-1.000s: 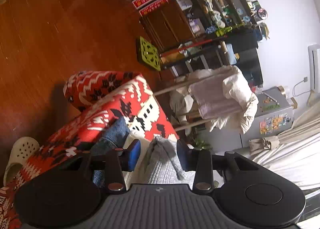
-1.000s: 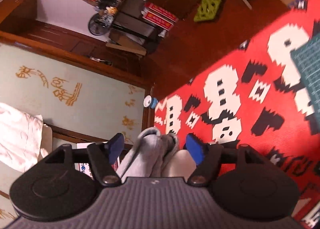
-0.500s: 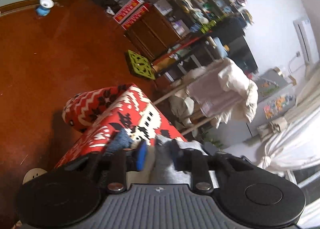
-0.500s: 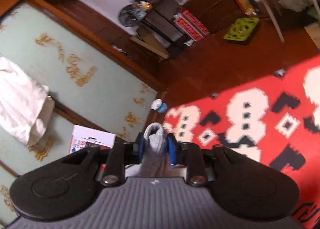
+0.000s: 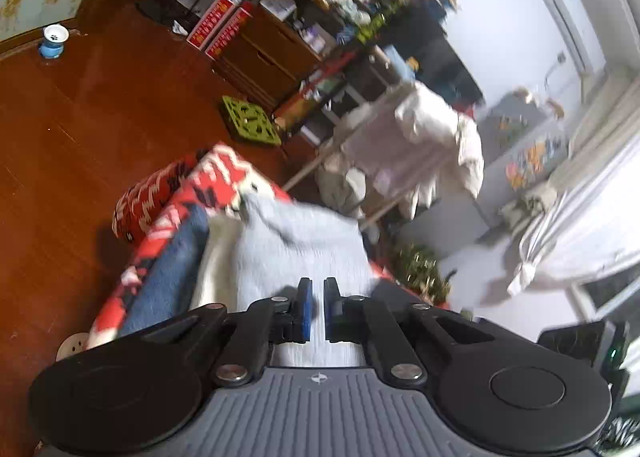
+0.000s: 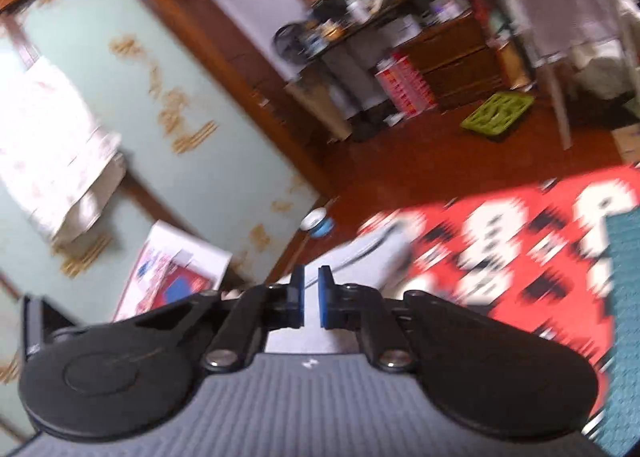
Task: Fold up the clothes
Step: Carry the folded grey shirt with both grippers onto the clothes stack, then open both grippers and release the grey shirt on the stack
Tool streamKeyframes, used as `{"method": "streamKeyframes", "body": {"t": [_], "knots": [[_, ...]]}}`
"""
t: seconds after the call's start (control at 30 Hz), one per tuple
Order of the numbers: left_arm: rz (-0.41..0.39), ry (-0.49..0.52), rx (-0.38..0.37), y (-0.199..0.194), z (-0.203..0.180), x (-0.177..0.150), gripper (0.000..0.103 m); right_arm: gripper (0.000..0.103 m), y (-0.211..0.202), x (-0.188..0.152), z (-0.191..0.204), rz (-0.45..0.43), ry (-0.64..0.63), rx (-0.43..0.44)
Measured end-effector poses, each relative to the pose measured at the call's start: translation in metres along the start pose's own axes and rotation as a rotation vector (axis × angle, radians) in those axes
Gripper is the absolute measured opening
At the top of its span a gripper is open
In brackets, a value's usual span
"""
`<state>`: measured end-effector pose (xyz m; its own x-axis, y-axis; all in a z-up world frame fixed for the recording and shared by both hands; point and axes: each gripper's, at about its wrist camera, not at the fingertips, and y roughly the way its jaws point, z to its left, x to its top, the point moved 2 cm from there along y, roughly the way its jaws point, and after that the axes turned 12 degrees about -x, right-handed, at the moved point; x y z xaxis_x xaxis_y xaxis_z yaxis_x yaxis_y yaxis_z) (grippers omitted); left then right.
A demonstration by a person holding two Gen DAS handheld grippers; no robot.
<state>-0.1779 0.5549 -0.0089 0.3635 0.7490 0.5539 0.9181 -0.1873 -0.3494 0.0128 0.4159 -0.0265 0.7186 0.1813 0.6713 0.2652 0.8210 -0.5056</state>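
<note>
both claws are sitting nearly together right now. left gripper (image 5: 316,299) has its blue pads (image 5: 306,307) almost touching, only a thin slit between them, and nothing looks pinched in there. it's hanging just above the grey garment (image 5: 296,245), which is lying spread on the red patterned blanket (image 5: 216,181). that grey piece is overlapping a cream layer (image 5: 218,253), and a blue denim piece (image 5: 168,277) is lying right beside that on the left, near the blanket's edge.

right gripper (image 6: 311,297) is closing its jaws at this moment, and they're showing only a narrow gap. nothing is between them that i can see, though the whole view is smeared with blur. a pale grey bit of cloth (image 6: 360,257) is lying just past its tips at the blanket's (image 6: 500,241) edge, and something teal and knit-looking (image 6: 624,277) is sitting on the blanket at the far right.

around all this, the wooden floor (image 5: 100,109) is showing a green plastic trivet-looking thing (image 5: 250,125) near a wooden cabinet (image 5: 264,61), plus a little blue and white bowl (image 5: 54,41) over by the wall. pale laundry is draping over a rack (image 5: 420,145) further back.
</note>
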Motion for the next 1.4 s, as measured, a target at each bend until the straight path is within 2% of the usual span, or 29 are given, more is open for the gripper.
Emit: {"method": "streamKeyframes", "body": {"t": [0.1, 0.2, 0.33, 0.47, 0.53, 0.63, 0.73, 0.87, 0.93, 1.07, 1.23, 1.4], "knots": [[0.03, 0.029, 0.061, -0.003, 0.002, -0.013, 0.003, 0.007, 0.011, -0.022, 0.013, 0.076, -0.021, -0.016], [0.039, 0.023, 0.089, -0.015, 0.009, -0.024, 0.003, 0.007, 0.015, -0.038, 0.011, 0.112, -0.015, -0.031], [0.009, 0.005, 0.063, -0.037, 0.008, -0.031, 0.002, 0.006, 0.003, -0.047, 0.003, 0.118, -0.005, -0.039], [0.007, 0.034, 0.018, -0.044, -0.006, -0.036, 0.003, 0.011, -0.02, -0.057, 0.014, 0.103, -0.044, -0.02], [0.038, 0.078, 0.053, -0.04, -0.01, -0.043, 0.003, 0.011, -0.028, -0.062, 0.026, 0.114, -0.075, 0.0], [0.051, 0.092, 0.071, -0.041, -0.008, -0.052, 0.003, 0.011, -0.027, -0.075, 0.035, 0.137, -0.12, -0.036], [0.04, 0.08, 0.077, -0.05, -0.005, -0.057, 0.003, 0.009, -0.032, -0.085, 0.025, 0.162, -0.1, -0.052], [0.033, 0.12, 0.091, -0.062, -0.015, -0.066, 0.003, 0.007, -0.048, -0.094, 0.016, 0.163, -0.089, -0.057], [0.04, 0.15, 0.099, -0.063, -0.022, -0.07, 0.003, 0.012, -0.055, -0.096, 0.017, 0.153, -0.091, -0.056], [0.078, 0.197, 0.199, -0.056, -0.026, -0.078, 0.003, 0.012, -0.067, -0.099, 0.031, 0.125, -0.134, -0.05], [0.094, 0.186, 0.241, -0.064, -0.028, -0.094, 0.003, 0.012, -0.078, -0.111, 0.036, 0.156, -0.152, -0.086], [0.098, 0.197, 0.274, -0.081, -0.045, -0.113, 0.004, 0.014, -0.108, -0.116, 0.035, 0.144, -0.169, -0.128]]}}
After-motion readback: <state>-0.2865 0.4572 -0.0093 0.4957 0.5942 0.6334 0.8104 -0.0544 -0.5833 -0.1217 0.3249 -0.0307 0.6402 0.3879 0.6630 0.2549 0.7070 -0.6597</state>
